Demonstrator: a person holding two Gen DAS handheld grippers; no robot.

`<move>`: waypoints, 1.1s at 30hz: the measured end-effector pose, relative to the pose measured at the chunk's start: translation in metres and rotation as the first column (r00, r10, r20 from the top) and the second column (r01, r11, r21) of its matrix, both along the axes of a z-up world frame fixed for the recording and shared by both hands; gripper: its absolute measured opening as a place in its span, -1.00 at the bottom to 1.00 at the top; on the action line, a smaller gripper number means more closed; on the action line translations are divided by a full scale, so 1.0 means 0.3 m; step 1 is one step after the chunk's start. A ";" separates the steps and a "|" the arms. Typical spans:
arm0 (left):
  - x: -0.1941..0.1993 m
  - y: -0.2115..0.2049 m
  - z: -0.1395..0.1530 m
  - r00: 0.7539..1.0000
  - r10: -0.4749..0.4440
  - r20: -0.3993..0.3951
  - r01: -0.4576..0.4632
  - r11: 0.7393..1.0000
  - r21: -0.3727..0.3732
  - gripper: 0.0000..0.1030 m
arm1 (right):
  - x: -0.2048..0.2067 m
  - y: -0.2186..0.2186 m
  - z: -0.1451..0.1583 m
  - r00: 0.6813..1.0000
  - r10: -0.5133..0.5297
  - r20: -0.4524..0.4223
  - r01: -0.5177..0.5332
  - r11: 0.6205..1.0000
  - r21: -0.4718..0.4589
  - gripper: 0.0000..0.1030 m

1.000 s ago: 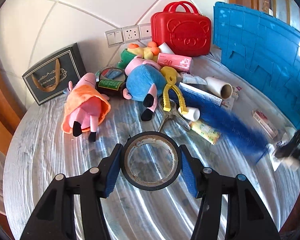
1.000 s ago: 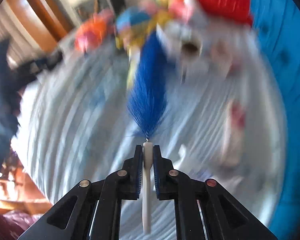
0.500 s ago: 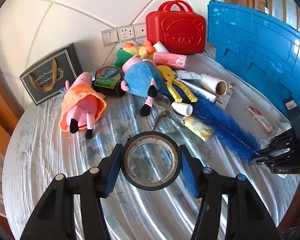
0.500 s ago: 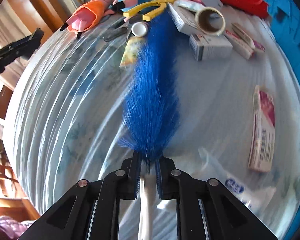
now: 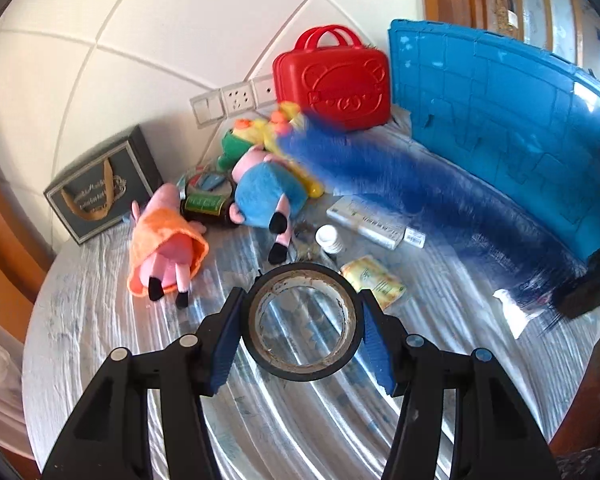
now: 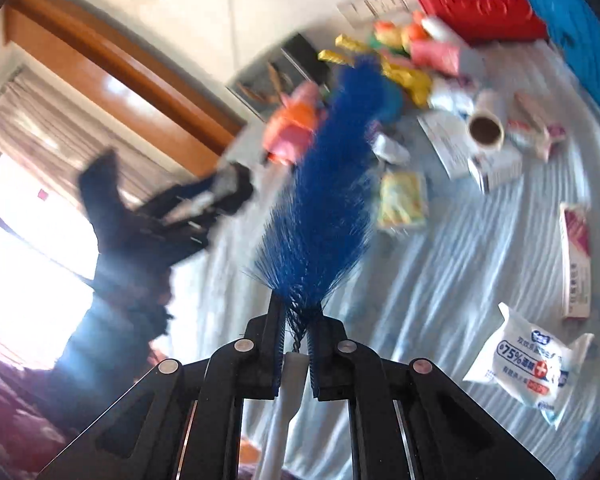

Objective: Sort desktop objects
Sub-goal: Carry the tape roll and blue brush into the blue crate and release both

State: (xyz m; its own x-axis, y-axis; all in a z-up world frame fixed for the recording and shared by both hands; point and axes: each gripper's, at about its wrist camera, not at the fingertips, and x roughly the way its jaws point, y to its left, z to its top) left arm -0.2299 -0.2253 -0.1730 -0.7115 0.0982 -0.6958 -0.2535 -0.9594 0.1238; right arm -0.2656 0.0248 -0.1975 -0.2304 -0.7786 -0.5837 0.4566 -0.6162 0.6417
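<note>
Left claw [image 5: 302,334] grips a stiff, light tape roll [image 5: 303,326] by its sides above the near tabletop [image 5: 100,320]. Right claw [image 6: 294,342] clenches a blue bottle brush [image 6: 332,184] at its wire stem; soft bristles flop.

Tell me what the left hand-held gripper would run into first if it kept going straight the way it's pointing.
Probably bare table just past the tape roll it holds; farther along lie the yellow packet and white bottle. Depth is uncertain.
</note>
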 end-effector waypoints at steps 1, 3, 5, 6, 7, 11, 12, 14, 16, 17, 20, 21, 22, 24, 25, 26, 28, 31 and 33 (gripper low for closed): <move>0.004 0.007 0.016 1.000 -0.007 -0.008 0.007 1.000 -0.005 0.07 | 0.007 0.013 0.030 1.000 -0.016 -0.015 0.016 1.000 -0.008 -0.81; 0.009 0.029 0.057 0.999 -0.027 -0.028 0.027 1.000 -0.010 0.07 | 0.029 0.061 0.109 0.997 -0.054 -0.049 0.053 0.998 -0.027 -0.81; 0.011 0.060 0.117 0.997 -0.056 -0.062 0.056 0.998 -0.009 0.07 | 0.035 0.091 0.215 0.990 -0.099 -0.101 0.096 0.995 -0.031 -0.81; 0.011 0.077 0.148 0.994 -0.072 -0.080 0.072 0.997 -0.006 0.07 | 0.047 0.113 0.259 0.985 -0.117 -0.128 0.115 0.993 -0.026 -0.81; 0.011 0.100 0.187 0.990 -0.092 -0.104 0.092 0.996 -0.002 0.07 | 0.061 0.142 0.316 0.976 -0.144 -0.164 0.143 0.990 -0.022 -0.81; 0.003 0.239 0.380 0.953 -0.205 -0.224 0.213 0.977 0.015 0.07 | 0.138 0.274 0.502 0.932 -0.231 -0.281 0.241 0.971 0.001 -0.81; 0.001 0.272 0.413 0.943 -0.227 -0.245 0.237 0.971 0.014 0.07 | 0.159 0.310 0.549 0.916 -0.251 -0.314 0.268 0.963 0.014 -0.81; -0.005 0.384 0.513 0.908 -0.290 -0.302 0.304 0.953 0.002 0.07 | 0.199 0.393 0.640 0.877 -0.292 -0.382 0.332 0.942 0.042 -0.81; -0.013 0.498 0.596 0.873 -0.342 -0.348 0.364 0.931 -0.001 0.07 | 0.234 0.475 0.718 0.840 -0.326 -0.434 0.391 0.918 0.066 -0.81; -0.017 0.553 0.628 0.858 -0.362 -0.365 0.387 0.922 -0.005 0.07 | 0.246 0.519 0.756 0.815 -0.346 -0.465 0.432 0.898 0.087 -0.81; -0.029 0.734 0.717 0.812 -0.398 -0.427 0.434 0.901 -0.014 0.07 | 0.254 0.636 0.822 0.767 -0.387 -0.512 0.509 0.852 0.119 -0.81; -0.035 0.787 0.736 0.806 -0.402 -0.434 0.443 0.897 -0.008 0.07 | 0.249 0.674 0.836 0.754 -0.396 -0.524 0.533 0.835 0.135 -0.81; -0.044 0.844 0.755 0.801 -0.406 -0.440 0.453 0.891 0.003 0.07 | 0.244 0.705 0.845 0.745 -0.401 -0.532 0.551 0.821 0.152 -0.81; -0.063 0.958 0.783 0.796 -0.409 -0.445 0.465 0.885 0.018 0.07 | 0.231 0.790 0.859 0.728 -0.418 -0.544 0.589 0.788 0.182 -0.81; -0.067 1.017 0.790 0.793 -0.409 -0.451 0.464 0.886 0.011 0.07 | 0.217 0.833 0.858 0.718 -0.426 -0.551 0.608 0.770 0.196 -0.81; -0.070 1.080 0.796 0.788 -0.412 -0.457 0.463 0.887 0.000 0.07 | 0.219 0.876 0.863 0.708 -0.433 -0.557 0.623 0.755 0.204 -0.81; -0.077 1.178 0.801 0.787 -0.413 -0.458 0.456 0.890 -0.017 0.07 | 0.191 0.944 0.847 0.688 -0.449 -0.570 0.654 0.724 0.219 -0.81; -0.085 1.310 0.802 0.798 -0.406 -0.445 0.437 0.899 -0.036 0.07 | 0.172 1.041 0.834 0.671 -0.476 -0.568 0.681 0.699 0.218 -0.81; -0.097 1.377 0.802 0.808 -0.395 -0.438 0.412 0.909 -0.060 0.07 | 0.135 1.090 0.811 0.668 -0.489 -0.561 0.693 0.684 0.228 -0.81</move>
State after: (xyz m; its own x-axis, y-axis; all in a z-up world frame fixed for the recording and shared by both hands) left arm -0.2590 0.1879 0.0677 -0.8275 0.4621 -0.3187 -0.5480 -0.7884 0.2797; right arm -0.2252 0.3518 0.0457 -0.8522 -0.1038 -0.5128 0.0523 -0.9921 0.1138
